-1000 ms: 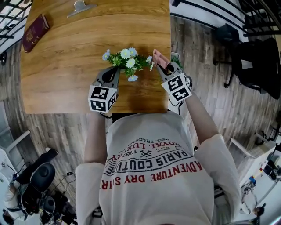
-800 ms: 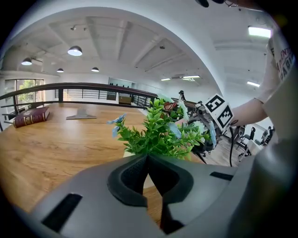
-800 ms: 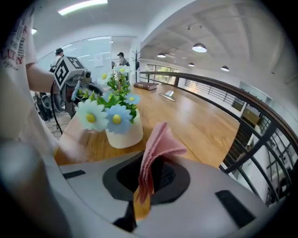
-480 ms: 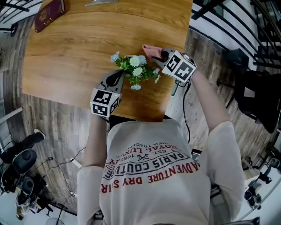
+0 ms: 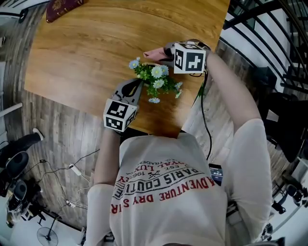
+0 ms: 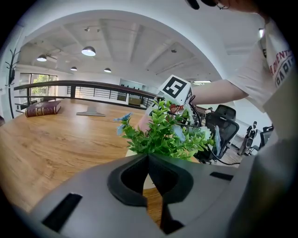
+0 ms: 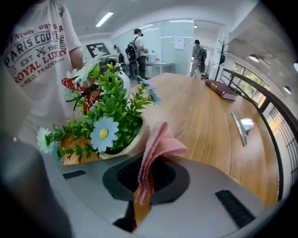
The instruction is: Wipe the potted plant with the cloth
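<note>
Potted plant (image 5: 156,79) may tip if right gripper (image 5: 167,51), clamping cloth (image 5: 152,53) at its twelve o'clock, shoves; left gripper (image 5: 136,87), eight o'clock, is closed empty.

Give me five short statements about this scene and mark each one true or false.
1. The right claw is shut on a pink cloth. True.
2. The jaws of the left claw stand wide apart. False: they are together.
3. The potted plant stands on the wooden table. True.
4. The dark red book lies right against the plant's pot. False: it lies at the table's far corner, well apart from the plant.
5. The plant has no flowers. False: it bears white and pale blue flowers.
</note>
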The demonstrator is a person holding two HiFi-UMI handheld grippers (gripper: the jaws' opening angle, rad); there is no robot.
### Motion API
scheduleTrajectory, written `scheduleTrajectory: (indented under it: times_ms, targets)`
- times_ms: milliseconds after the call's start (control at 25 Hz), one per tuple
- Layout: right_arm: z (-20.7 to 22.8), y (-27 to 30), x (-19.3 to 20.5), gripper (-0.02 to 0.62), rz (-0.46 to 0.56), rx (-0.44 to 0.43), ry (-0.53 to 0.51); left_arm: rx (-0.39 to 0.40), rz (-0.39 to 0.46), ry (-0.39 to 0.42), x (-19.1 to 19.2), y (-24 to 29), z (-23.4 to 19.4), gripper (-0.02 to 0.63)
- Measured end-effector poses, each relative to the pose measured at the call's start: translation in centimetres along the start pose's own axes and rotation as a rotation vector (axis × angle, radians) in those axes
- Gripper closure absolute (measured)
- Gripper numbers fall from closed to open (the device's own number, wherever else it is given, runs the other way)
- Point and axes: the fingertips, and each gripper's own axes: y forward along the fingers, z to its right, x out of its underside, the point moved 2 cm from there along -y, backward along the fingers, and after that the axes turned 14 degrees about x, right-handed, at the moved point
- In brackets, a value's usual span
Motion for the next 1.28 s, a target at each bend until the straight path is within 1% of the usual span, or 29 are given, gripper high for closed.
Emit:
scheduleTrajectory:
  times_ms: [120, 280, 400, 520, 600, 680, 760, 880, 960, 1120, 1280]
  targets:
    - [-0.5, 0.3, -0.2, 0.56, -0.031, -0.072, -0.104, -0.007, 0.012, -0.012, 0.0, -0.1, -0.1, 0.591]
    - [-1.3, 0.4, 0.5, 0.56, -0.095, -0.136, -0.233, -0.007, 0.02, -0.02, 0.1, -0.1, -0.1, 0.591]
    - [-1.5, 0.3, 0.7, 0.56, -0.108, -0.153, -0.264, -0.001, 0.032, -0.034, 0.1, -0.1, -0.1, 0.591]
    - [-1.7, 0.3, 1.0, 0.56, -0.117, -0.159, -0.261, -0.006, 0.022, -0.013, 0.1, -0.2, -0.1, 0.591]
    - [-2.2, 0.4, 1.6, 0.56, -0.123, -0.163, -0.246, -0.01, 0.015, 0.004, 0.1, -0.2, -0.1, 0.591]
    - [-2.8, 0.3, 2.2, 0.56, -0.123, -0.163, -0.21, -0.017, 0.018, 0.015, 0.2, -0.2, -0.1, 0.591]
    - [-3.1, 0.3, 2.6, 0.56, -0.112, -0.146, -0.149, -0.02, 0.03, 0.008, 0.3, -0.3, -0.1, 0.591]
    - [-3.7, 0.2, 3.2, 0.56, -0.086, -0.114, -0.042, -0.008, 0.045, -0.023, 0.2, -0.3, -0.2, 0.591]
    - [-4.2, 0.0, 3.7, 0.56, -0.079, -0.098, -0.001, 0.0, 0.047, -0.032, 0.2, -0.2, -0.2, 0.591]
    - [-5.7, 0.0, 4.3, 0.56, -0.064, -0.076, 0.064, -0.001, 0.041, -0.018, 0.3, -0.2, -0.1, 0.591]
    - [-6.8, -0.4, 4.3, 0.56, -0.023, -0.052, 0.168, 0.007, 0.044, -0.017, 0.2, -0.2, -0.2, 0.591]
